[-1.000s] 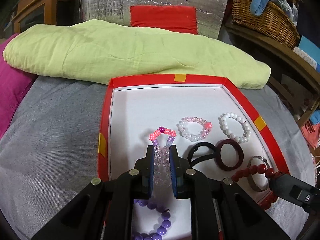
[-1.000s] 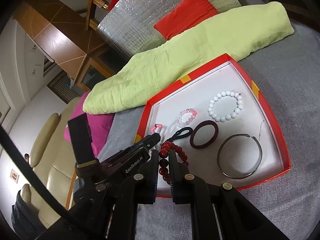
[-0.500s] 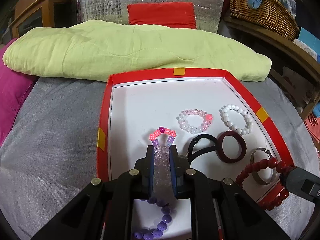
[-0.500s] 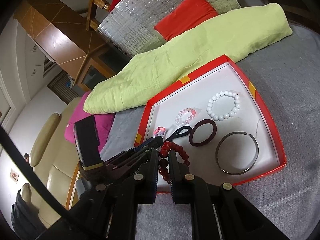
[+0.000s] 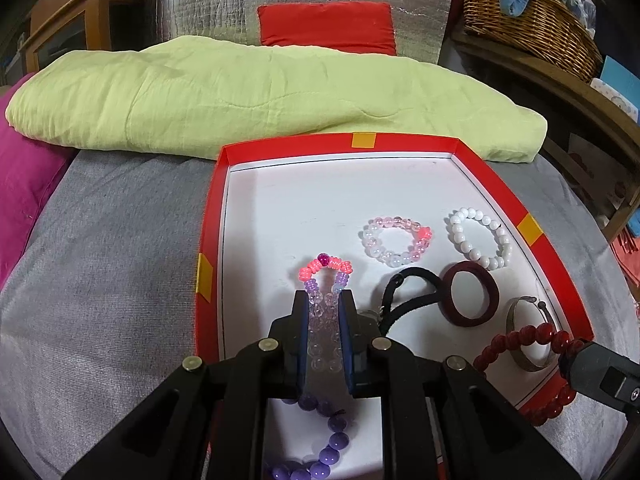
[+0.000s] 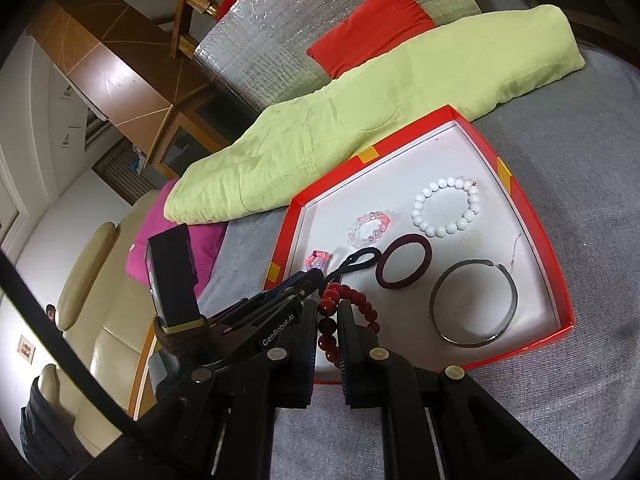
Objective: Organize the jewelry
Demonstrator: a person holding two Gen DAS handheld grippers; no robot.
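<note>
My left gripper (image 5: 324, 300) is shut on a bracelet of clear, purple and pink beads (image 5: 325, 265), held over the left part of the red tray (image 5: 210, 216); its purple end hangs below the fingers. At the tray's near right corner, my right gripper (image 6: 328, 308) is shut on a dark red bead bracelet (image 6: 362, 300), also seen in the left wrist view (image 5: 520, 338). On the tray's white floor lie a pink-clear bracelet (image 5: 396, 240), a white bead bracelet (image 5: 478, 238), a black hair tie (image 5: 408, 292), a maroon ring (image 5: 472, 296) and a metal bangle (image 6: 474, 304).
The tray rests on a grey cover (image 5: 112, 260). Behind it lies a folded green blanket (image 5: 240, 92), with a magenta cushion (image 5: 24, 184) to the left. A silver pad with a red cushion (image 5: 326, 24) stands behind, and a wicker basket (image 5: 532, 16) sits at the back right.
</note>
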